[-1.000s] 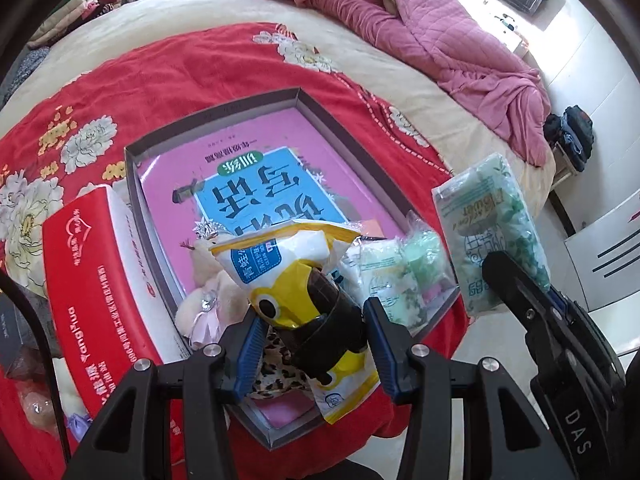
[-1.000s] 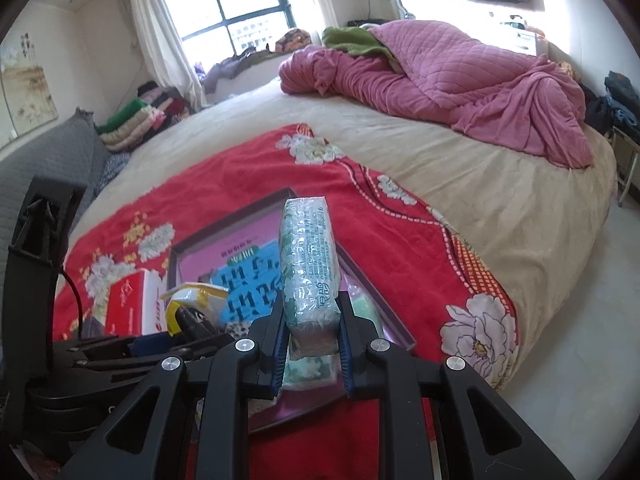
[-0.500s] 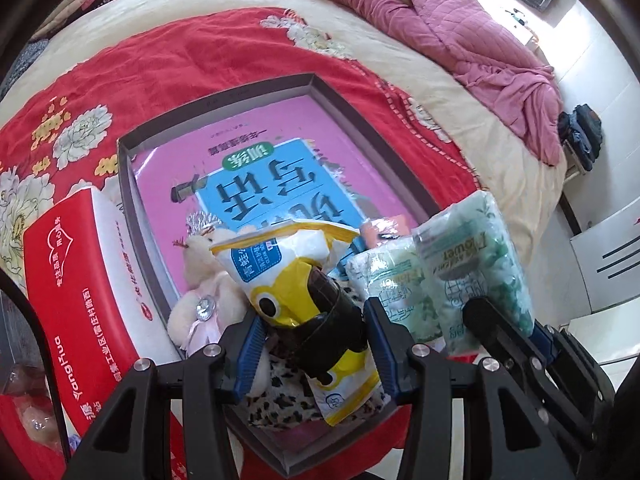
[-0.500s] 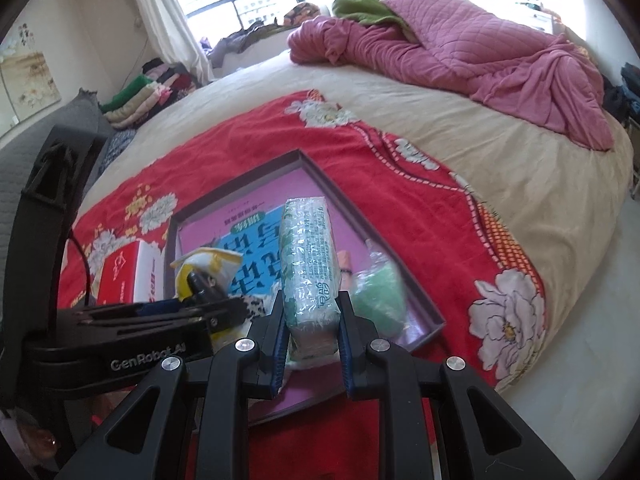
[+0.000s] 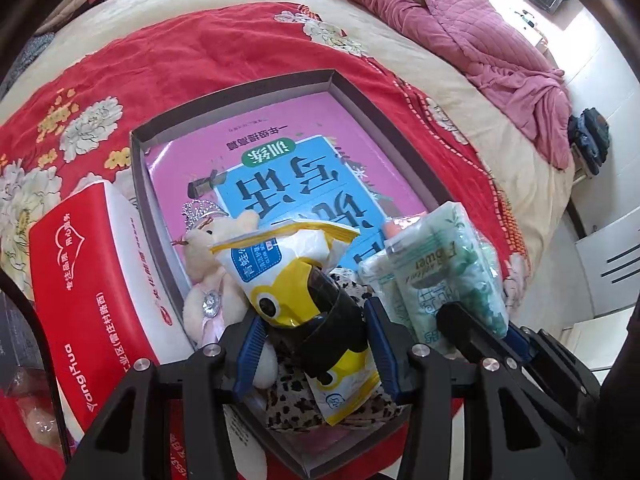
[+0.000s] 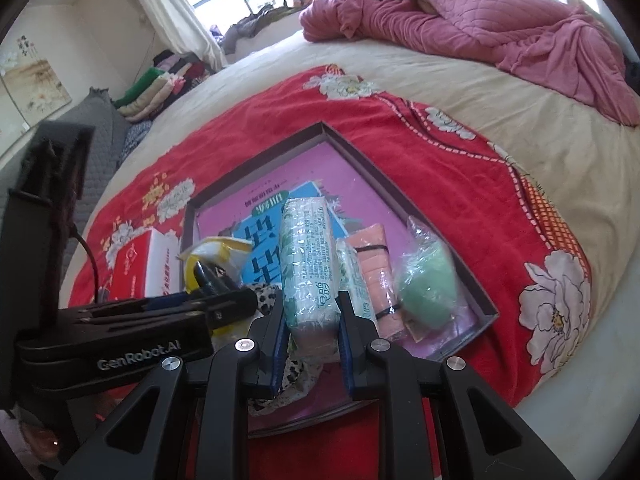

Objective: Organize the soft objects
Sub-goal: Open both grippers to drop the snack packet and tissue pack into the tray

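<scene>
My left gripper is shut on a yellow, white and black pouch, held over the near end of a grey tray. The right gripper is shut on a green-patterned tissue pack, which stands upright over the tray's near right part; the same tissue pack shows in the left wrist view. Inside the tray lie a pink and blue book, a cream plush toy, a leopard-print piece, another tissue pack, a banded orange bundle and a bagged green item.
A red tissue box stands against the tray's left side. The tray rests on a red flowered blanket over a beige bed, with a pink quilt bunched at the far end. The bed's edge and white floor lie to the right.
Both grippers have sunk toward the tray with their loads. The right gripper's tissue pack has come in from the right to stand beside the other pack in the tray.
</scene>
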